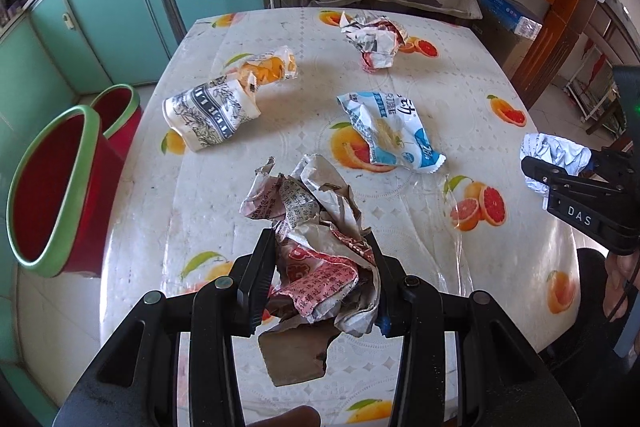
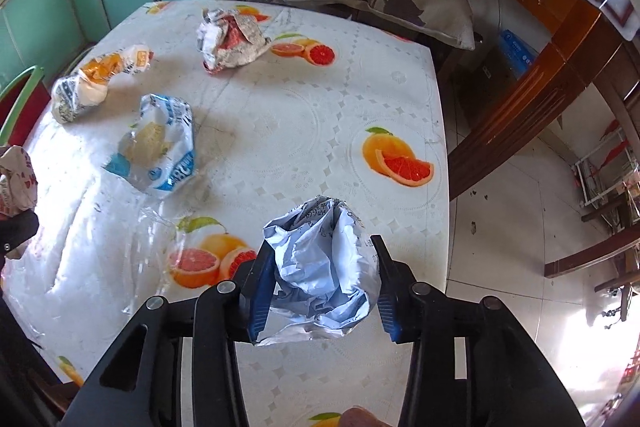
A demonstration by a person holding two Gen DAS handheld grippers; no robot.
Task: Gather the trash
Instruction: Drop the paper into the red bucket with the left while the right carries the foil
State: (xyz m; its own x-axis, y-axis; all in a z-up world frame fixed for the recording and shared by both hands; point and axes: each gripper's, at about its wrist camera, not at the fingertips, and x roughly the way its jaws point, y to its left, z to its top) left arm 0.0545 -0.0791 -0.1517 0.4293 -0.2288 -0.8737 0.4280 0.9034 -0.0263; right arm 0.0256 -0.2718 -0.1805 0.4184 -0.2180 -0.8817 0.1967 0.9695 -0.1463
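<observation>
Both grippers are loaded above a fruit-print tablecloth (image 1: 400,227): the left gripper (image 1: 322,267) is clamped on a crumpled red-and-white printed paper wrapper (image 1: 316,227), and the right gripper (image 2: 322,267) is closed around a crinkled pale-blue foil wrapper (image 2: 320,259). A red bin (image 1: 56,187) with a green rim waits off the table edge at nine o'clock in the left view. A crushed paper cup (image 1: 208,115) lies at eleven o'clock, a glossy blue-and-white snack bag (image 1: 392,135) at one. The springy paper, loosely bunched with a brown flap dangling, could likely slip or shed a piece in transit; slick foil may slide between the pads.
</observation>
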